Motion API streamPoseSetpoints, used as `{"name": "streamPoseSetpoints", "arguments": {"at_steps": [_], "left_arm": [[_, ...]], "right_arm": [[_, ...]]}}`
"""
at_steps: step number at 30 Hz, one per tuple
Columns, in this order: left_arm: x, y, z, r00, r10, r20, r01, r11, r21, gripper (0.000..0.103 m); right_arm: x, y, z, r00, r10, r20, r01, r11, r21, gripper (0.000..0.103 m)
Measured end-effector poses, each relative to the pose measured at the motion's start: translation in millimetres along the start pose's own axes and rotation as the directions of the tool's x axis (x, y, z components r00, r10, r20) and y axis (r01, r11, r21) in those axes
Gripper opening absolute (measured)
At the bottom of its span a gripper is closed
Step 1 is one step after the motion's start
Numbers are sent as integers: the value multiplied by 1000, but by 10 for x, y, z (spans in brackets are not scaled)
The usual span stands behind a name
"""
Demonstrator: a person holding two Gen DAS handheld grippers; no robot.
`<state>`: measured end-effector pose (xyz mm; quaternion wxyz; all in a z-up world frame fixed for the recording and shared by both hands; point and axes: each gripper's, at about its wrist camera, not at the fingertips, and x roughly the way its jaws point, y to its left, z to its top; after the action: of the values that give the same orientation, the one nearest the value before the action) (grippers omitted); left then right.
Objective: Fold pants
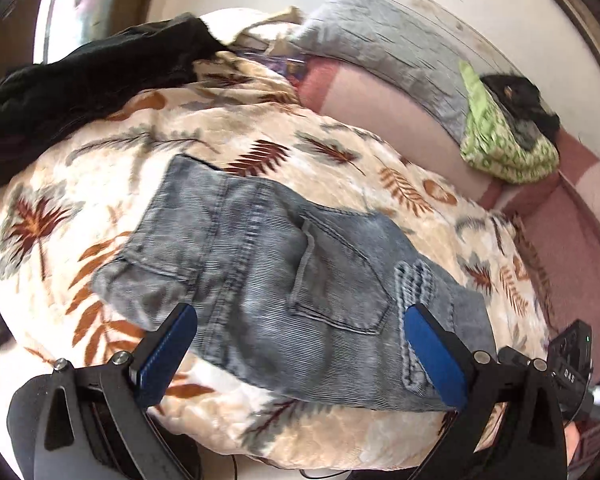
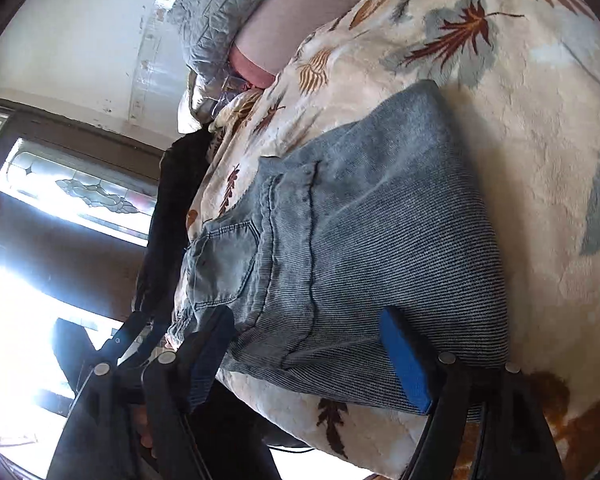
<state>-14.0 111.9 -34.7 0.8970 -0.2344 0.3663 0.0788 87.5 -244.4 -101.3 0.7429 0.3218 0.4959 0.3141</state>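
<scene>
We saw the leaf-print blanket spread wide, with the folded grey-blue jeans at its centre and dark clothes at ten o'clock; our left gripper and right gripper both gaped wide, holding nothing

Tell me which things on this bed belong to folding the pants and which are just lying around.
For the job:
- grey-blue jeans, folded
- left gripper, open
- right gripper, open

Lying about:
- black garment
- green patterned cloth
- grey pillow
- leaf-print blanket, under the jeans
</scene>
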Motion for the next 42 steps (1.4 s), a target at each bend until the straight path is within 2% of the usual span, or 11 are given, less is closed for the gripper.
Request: {"name": "streamPoseSetpoints", "arguments": {"at_steps": [4,7,11,17,24,29,34,35,38,40,42], "left_arm": [[-40,433,18,998,57,-12,-58,988,-140,103],[-92,571,1,992,126,-3,-125,980,-152,103],[-100,669,-20,985,174,-13,-174,971,-162,103],[-40,724,-43,983,183,-30,-186,971,-149,103],[37,792,-58,988,144,-52,-150,977,-149,103],[105,987,-55,997,28,-70,-45,967,-251,103],[150,1164,-61,997,-61,-53,39,938,-345,103],[160,1176,-55,996,-67,-51,45,934,-355,103],[213,1199,-31,993,-103,-53,75,924,-376,103],[246,1220,-21,991,-120,-56,89,917,-388,103],[296,1254,-4,988,-144,-60,107,905,-411,103]], "right_arm": [[-45,-9,-52,998,48,47,-48,999,2,79],[-55,19,-55,998,20,65,-19,1000,-18,79],[-85,98,-62,996,8,93,-3,999,-51,79],[-161,251,-145,986,-49,161,69,990,-122,79],[-159,441,-280,979,-99,180,129,979,-161,79],[89,859,-338,994,-56,96,75,975,-208,79],[715,1381,-239,996,-46,-77,27,972,-234,80],[882,1451,-184,990,-76,-122,45,971,-235,81],[1275,1547,-9,975,-146,-167,107,968,-226,81],[1487,1437,135,970,-141,-197,115,984,-137,83],[1749,1214,225,947,-203,-249,193,979,-62,92]]}}
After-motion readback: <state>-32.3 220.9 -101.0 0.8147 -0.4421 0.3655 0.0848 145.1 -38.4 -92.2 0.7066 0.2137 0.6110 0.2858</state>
